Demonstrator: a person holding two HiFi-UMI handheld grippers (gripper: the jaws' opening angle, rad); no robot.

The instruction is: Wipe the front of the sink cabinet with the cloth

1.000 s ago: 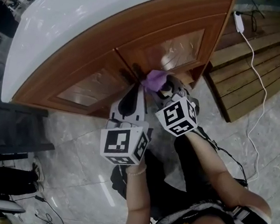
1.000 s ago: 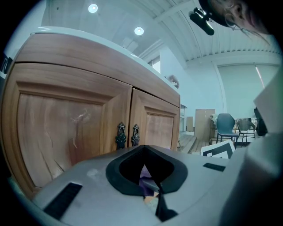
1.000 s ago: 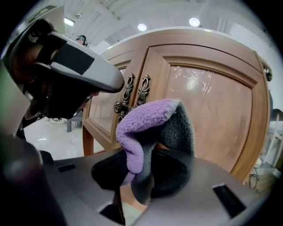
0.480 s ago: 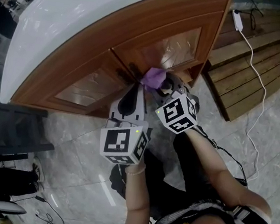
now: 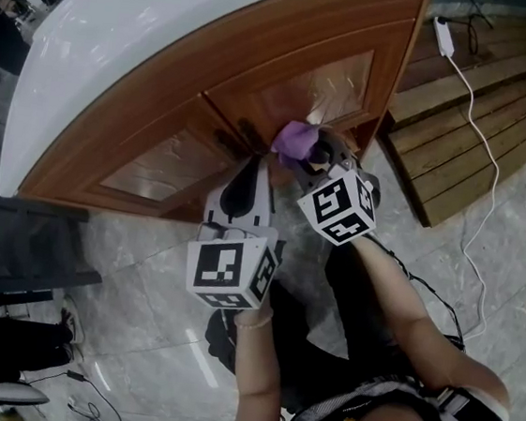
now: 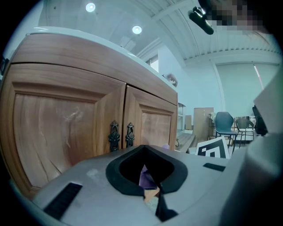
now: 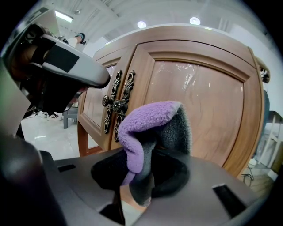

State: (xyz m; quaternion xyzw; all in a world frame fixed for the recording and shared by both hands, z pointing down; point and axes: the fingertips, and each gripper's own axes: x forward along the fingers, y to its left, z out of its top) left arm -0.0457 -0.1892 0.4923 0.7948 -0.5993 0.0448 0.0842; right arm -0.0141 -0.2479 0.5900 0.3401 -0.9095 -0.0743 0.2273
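The sink cabinet (image 5: 211, 86) filled the upper half of the head view, its white countertop (image 5: 123, 29) curving across the upper left and its two wooden doors facing down toward the pale marble floor (image 5: 136, 332). A slatted wooden platform (image 5: 472, 115) lay at the upper right with a white cable (image 5: 482, 154) trailing over it. Near the centre of the frame, the right gripper (image 5: 318, 155) was clamped on the purple-and-grey cloth (image 5: 296, 140), which bunched up out of the jaws in the right gripper view (image 7: 150, 128) against the right door panel (image 7: 199, 101), just right of the ornate metal handles (image 7: 116, 103). The left gripper (image 5: 245, 175) sat just left of it, jaws together on nothing, pointing at the door seam. Over the last second the cloth had crept a little up and to the right along the right door, away from the handles, and the right gripper's marker cube had shifted with it; the left gripper had hardly moved. That read as a wiping stroke under way on the right door, with the left door and the frame probably still to be covered.
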